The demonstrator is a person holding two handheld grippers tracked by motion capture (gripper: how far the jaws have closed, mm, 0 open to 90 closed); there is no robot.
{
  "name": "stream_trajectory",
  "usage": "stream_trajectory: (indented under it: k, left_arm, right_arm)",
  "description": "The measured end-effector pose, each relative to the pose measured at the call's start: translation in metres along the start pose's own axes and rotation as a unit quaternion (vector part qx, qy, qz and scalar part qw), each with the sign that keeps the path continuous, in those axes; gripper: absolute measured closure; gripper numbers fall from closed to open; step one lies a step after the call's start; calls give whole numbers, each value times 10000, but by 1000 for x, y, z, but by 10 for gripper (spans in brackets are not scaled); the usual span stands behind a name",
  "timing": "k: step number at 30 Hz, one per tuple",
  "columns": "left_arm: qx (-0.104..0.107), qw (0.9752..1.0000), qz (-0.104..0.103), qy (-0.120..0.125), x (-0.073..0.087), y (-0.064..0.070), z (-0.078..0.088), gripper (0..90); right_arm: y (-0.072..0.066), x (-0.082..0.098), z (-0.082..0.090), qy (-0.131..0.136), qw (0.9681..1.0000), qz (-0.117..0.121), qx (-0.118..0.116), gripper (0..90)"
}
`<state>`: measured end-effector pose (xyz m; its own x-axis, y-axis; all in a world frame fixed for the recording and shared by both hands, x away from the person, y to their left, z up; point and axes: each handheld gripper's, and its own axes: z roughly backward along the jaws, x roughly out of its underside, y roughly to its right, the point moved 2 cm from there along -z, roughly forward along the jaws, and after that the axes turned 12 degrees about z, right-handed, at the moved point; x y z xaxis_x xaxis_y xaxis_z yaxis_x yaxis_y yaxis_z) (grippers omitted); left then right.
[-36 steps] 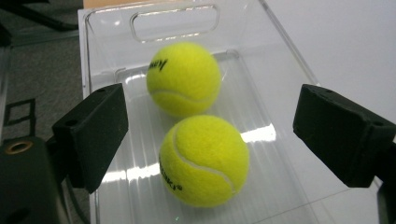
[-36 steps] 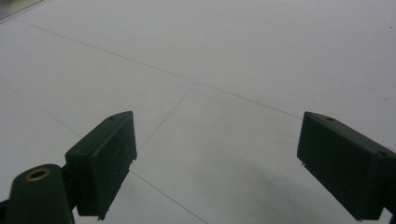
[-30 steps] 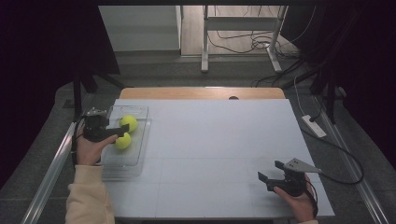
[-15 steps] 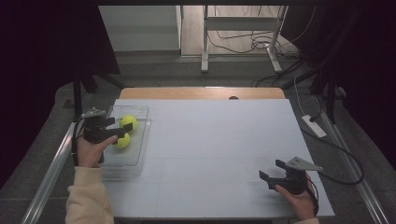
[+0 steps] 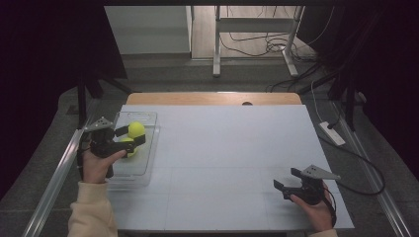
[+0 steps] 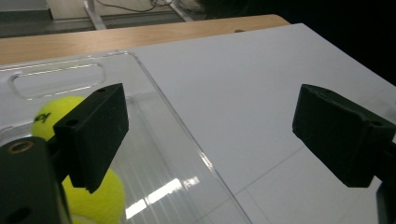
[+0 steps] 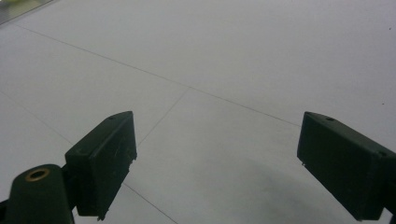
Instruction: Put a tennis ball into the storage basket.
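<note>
Two yellow tennis balls (image 5: 134,136) lie touching each other in the clear plastic tray (image 5: 143,168) at the left of the bench (image 5: 227,148); both look already delivered, so little seems left; the left gripper (image 5: 140,135) hangs over them, jaws released and gripping nothing; the right gripper (image 5: 288,179) rests well apart near the front right corner, jaws spread, empty.

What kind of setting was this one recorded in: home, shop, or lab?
Most likely a lab or recording room: dark curtains flank a bare white table, loose cables run over the floor behind it, and a person works handheld grippers beside a clear tray holding tennis balls.
</note>
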<state>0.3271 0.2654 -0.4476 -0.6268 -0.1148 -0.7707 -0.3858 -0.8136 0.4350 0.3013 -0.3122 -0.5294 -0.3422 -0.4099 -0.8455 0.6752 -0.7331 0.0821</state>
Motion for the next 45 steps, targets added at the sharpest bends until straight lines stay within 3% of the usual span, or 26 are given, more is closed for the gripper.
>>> stream_trajectory:
  k: [3, 12, 24, 31, 45]
  left_arm:
    - [41, 10000, -26, -8, 4, 4, 0, 116]
    - [106, 9982, -558, -191, 35, 24, -4, 116]
    - [320, 9967, -747, -77, 59, 37, -2, 120]
    - [399, 9957, -813, -187, 73, 41, -7, 125]
    - [431, 9951, -876, -170, 76, 44, -12, 133]
  right_arm:
    - [1, 1, 1, -18, 10000, -15, 15, 116]
    - [3, 0, 3, 45, 10000, -43, 9, 115]
    - [6, 1, 1, 13, 10000, -67, 0, 115]
    - [8, 1, 2, 36, 9999, -114, 36, 117]
    - [8, 2, 5, 58, 9999, -125, 72, 118]
